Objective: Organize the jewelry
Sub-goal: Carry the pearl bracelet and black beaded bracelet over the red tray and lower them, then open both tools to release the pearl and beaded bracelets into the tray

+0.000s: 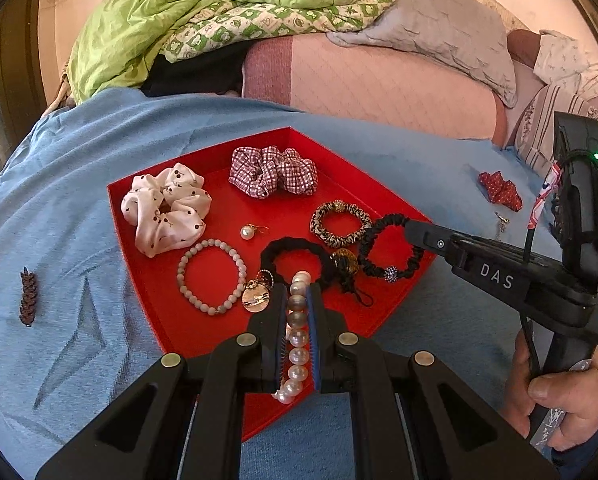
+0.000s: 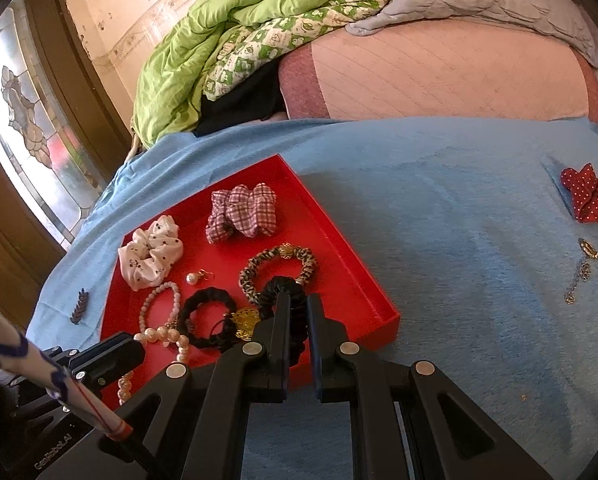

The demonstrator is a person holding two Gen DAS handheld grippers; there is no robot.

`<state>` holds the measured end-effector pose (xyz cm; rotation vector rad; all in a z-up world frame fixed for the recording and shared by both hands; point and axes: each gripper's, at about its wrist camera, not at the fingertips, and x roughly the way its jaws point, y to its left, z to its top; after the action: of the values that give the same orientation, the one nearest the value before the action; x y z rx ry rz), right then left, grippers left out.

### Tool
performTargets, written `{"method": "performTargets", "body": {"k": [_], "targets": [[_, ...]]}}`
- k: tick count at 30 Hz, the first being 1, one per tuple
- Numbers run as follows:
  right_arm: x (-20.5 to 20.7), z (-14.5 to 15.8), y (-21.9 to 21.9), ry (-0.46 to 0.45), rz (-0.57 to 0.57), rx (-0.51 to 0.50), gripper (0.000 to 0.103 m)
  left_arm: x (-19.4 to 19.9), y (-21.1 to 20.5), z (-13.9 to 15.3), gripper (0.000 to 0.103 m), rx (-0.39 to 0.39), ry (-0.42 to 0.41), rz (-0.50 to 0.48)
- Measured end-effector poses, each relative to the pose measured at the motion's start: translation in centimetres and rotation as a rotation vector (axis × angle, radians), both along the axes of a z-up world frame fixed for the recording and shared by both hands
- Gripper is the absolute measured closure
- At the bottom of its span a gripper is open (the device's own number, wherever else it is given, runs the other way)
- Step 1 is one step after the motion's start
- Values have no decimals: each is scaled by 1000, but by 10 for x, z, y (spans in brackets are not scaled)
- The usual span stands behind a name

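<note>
Your left gripper [image 1: 298, 316] is pinching the pearl bracelet [image 1: 298, 336], jaws pressed onto the bead string at lower centre of the left wrist view, w/ the strand running down between the pads over the near edge of the red tray [image 1: 227, 216]. Looks like you're mid-placement: move fwd so the whole strand hangs over bare red floor, lower till beads rest, then release. Aim for the gap near the pearl earring [image 1: 248, 232], centre of frame; don't drop onto the grey bead bracelet [image 1: 212, 276] or the black hair tie [image 1: 295, 258] just beyond your tips, or it'll tangle. Part of the strand trails toward the near rim, so bring it inside too.

Your right gripper [image 2: 298, 312], lower centre of the right wrist view, sits at the thin black scrunchie [image 2: 283, 292]. Jaws show a gap w/ the band between them; can't tell if they actually grip it. Keep that arm steady so the two tools don't clash over the tray.

Pearls: round, glossy, cream w/ a few greyer ones, loose flexible string, prob. slippery.

Already in tray: white dotted scrunchie [image 1: 167, 208] at left, plaid scrunchie [image 1: 275, 174] at top, leopard hair tie [image 1: 341, 224] right of centre. Still out on the blue cloth [image 2: 459, 240]: red dotted scrunchie [image 2: 591, 198] and a gold chain [image 2: 583, 270] at right of the right wrist view, brown leaf clip [image 1: 28, 297] at left of the left wrist view.
</note>
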<state>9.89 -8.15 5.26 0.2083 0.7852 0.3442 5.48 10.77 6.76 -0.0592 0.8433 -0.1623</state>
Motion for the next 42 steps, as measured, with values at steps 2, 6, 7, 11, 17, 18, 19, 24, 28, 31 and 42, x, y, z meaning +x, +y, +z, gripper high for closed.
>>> {"method": "performTargets", "body": {"k": [2, 6, 7, 11, 17, 18, 19, 24, 28, 31, 42], "targets": [[1, -2, 0, 4, -4, -3, 93, 1, -1, -1, 94, 2, 4, -2], [2, -4, -1, 12, -10, -11, 93, 3, -4, -3, 94, 7, 12, -5], [2, -5, -1, 13, -12, -12, 93, 4, -5, -4, 94, 7, 13, -6], [2, -6, -1, 13, -13, -16, 93, 5, -7, -6, 94, 13, 19, -9], [3, -7, -1, 12, -15, -22, 93, 6, -11, -8, 94, 24, 32, -15], [4, -7, -1, 12, -15, -22, 93, 6, -12, -8, 94, 27, 31, -15], [4, -7, -1, 12, -16, -22, 93, 6, -12, -9, 94, 29, 32, -16], [4, -7, -1, 11, -17, -24, 93, 7, -14, -10, 94, 35, 36, -25], [4, -7, -2, 12, -16, -23, 93, 8, -16, -11, 94, 42, 37, -25], [4, -6, -2, 11, -18, -24, 93, 8, -17, -12, 94, 47, 39, -27], [5, -5, -4, 12, -21, -18, 87, 7, -20, -11, 83, 54, 29, -35]]}}
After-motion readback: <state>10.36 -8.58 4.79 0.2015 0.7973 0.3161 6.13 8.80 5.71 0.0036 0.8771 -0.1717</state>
